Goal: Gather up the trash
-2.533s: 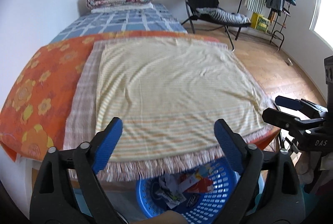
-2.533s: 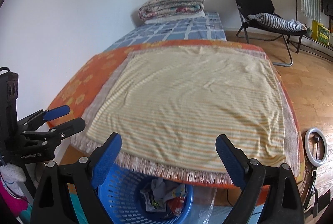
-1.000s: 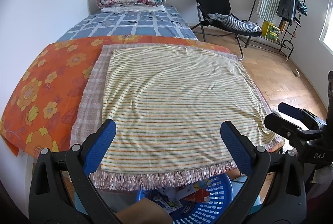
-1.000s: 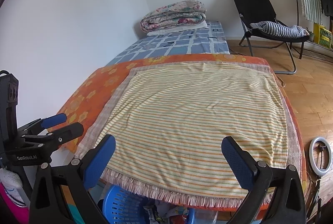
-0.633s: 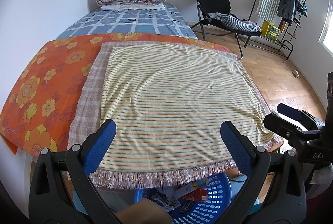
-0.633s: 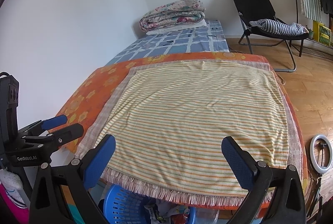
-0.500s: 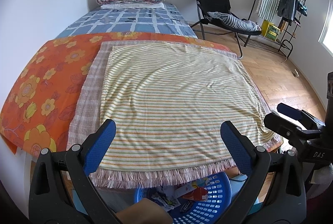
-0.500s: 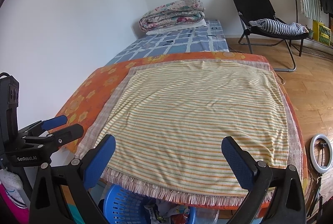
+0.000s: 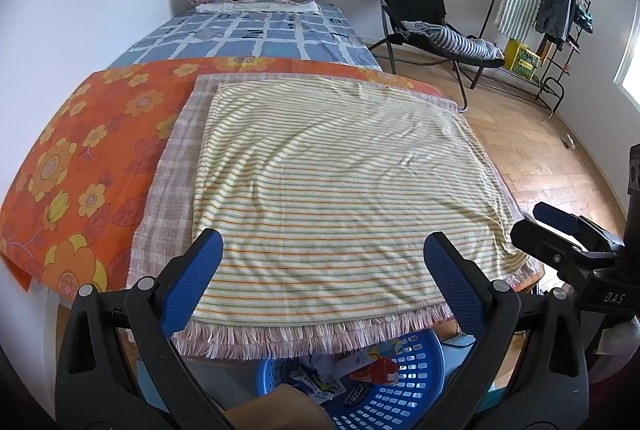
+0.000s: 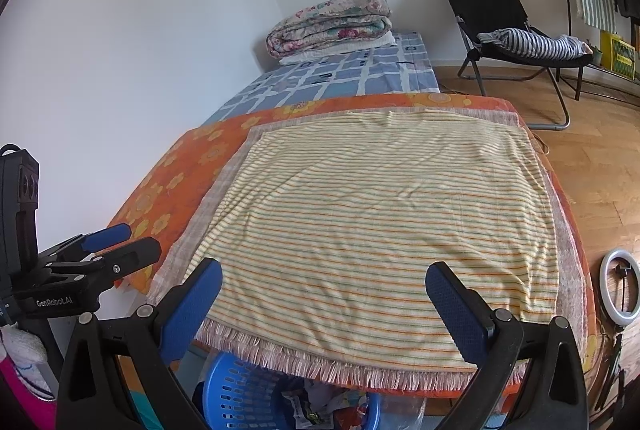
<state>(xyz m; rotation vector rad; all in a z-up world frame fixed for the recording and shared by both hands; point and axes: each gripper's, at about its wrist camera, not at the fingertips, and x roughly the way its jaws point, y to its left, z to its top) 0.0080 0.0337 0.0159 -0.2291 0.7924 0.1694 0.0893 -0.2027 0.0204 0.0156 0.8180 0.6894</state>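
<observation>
Rising: both cameras higher than 2.5 s ago, less basket (image 9: 404,390) showing.
Tongs: left gripper (image 9: 320,286) and right gripper (image 10: 322,304) wide apart, empty.
Blanket (image 9: 340,182): bare at 12 o'clock.
Trash (image 9: 360,370): binned at 6 o'clock; collecting looks finished.

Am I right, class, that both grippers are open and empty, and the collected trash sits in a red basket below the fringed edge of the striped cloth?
Not quite: the basket is blue, as the left wrist view shows. The rest holds: left gripper and right gripper are open and empty, trash below the striped cloth.
</observation>
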